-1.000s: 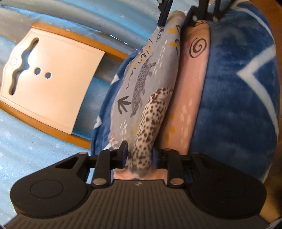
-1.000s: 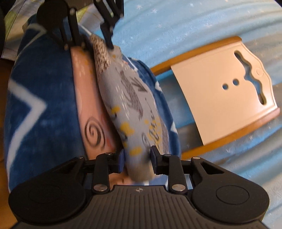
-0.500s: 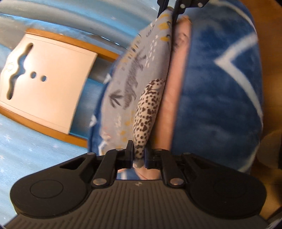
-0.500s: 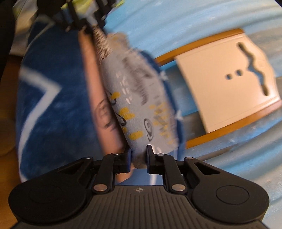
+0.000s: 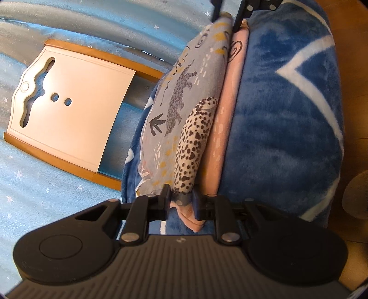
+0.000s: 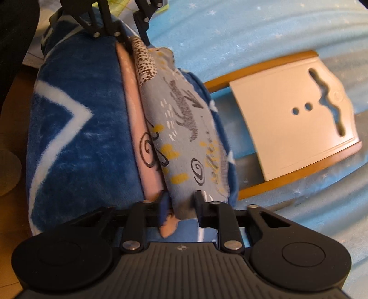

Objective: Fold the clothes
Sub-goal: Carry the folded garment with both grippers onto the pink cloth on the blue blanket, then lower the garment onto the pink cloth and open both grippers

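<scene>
A grey garment [image 5: 181,110] printed with leopards and yellow marks lies folded in a narrow strip on a pink layer [image 5: 230,103] on top of a blue blanket [image 5: 283,126]. My left gripper [image 5: 181,203] stands at the near end of the strip, its jaws apart with the cloth's edge lying between them. At the far end, my right gripper [image 5: 227,13] straddles the other edge. The right wrist view shows the same garment [image 6: 184,128] from the opposite end, with my right gripper [image 6: 181,204] open around its edge and my left gripper [image 6: 133,34] at the far end.
A white board in a wooden frame [image 5: 69,115] [image 6: 289,124] lies beside the blanket on a light blue starry sheet [image 5: 34,195]. Wooden floor [image 5: 354,69] runs along the blanket's other side. A person's dark clothing [image 6: 13,34] shows in one corner.
Half a second ago both grippers were shut on the garment's ends and moving. Now both sets of jaws have spread and the strip lies still on the blanket.
</scene>
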Available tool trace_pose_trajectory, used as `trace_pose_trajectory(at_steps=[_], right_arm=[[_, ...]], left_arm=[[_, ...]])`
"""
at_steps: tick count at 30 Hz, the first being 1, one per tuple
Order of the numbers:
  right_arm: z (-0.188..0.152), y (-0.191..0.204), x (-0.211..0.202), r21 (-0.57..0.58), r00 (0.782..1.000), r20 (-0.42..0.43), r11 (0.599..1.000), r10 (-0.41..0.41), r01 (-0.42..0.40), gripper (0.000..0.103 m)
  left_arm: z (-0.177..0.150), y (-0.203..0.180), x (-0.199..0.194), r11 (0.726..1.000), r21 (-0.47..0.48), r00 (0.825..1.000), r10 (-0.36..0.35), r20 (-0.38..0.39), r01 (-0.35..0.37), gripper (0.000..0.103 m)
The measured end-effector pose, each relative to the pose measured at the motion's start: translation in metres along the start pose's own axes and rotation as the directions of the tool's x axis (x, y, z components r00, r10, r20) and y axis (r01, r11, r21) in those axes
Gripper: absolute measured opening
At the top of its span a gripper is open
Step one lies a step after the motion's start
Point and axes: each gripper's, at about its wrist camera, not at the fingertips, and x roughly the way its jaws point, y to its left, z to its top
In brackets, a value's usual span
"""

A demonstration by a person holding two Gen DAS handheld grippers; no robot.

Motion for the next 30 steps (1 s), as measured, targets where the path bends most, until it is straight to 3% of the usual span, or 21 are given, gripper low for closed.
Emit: trace_pose_trajectory(at_steps=[5,9,18,22,26,28,30], right_arm=[[0.001,-0.010,-0.011,0.071,1.000,-0.003,0.997,-0.013,0.013,0.012],[0.001,0.006,-0.005,0.027,0.999,-0.030,0.999,0.022,-0.022,0.013],[0.001,0.008,-0.009,0.050,0.999,-0.040,0.998,0.026,-0.024,0.013],[-0.005,0.010,-0.011,0.045,0.998,-0.049,0.999,0.027,-0.025,0.013],[-0.015,0.002,-0.022,0.122,0.997,-0.077,0.992,0.033,-0.023,0.012],[-0.020,-0.008,-0.029,0.221,0.996,-0.077,0.975,0.036,-0.018,0.012],[-0.021,-0.023,-0.034,0.363,0.998,-0.048,0.931,0.050,-0.030,0.013]], left_arm=[[0.004,0.000,-0.014,1.000,0.000,1.000,0.012,0.016,-0.012,0.007],[-0.001,-0.014,-0.005,0.999,0.043,1.000,-0.004,-0.003,0.004,0.006],[-0.001,-0.013,-0.010,1.000,0.010,1.000,-0.004,-0.001,0.004,0.006],[-0.006,-0.009,-0.015,0.999,-0.037,1.000,-0.016,-0.004,0.015,0.008],[-0.021,0.008,-0.023,0.986,-0.160,0.999,-0.048,-0.025,0.043,0.009],[-0.030,0.019,-0.027,0.973,-0.225,0.998,-0.057,-0.037,0.048,0.009],[-0.032,0.031,-0.030,0.951,-0.305,0.998,-0.056,-0.031,0.044,0.009]])
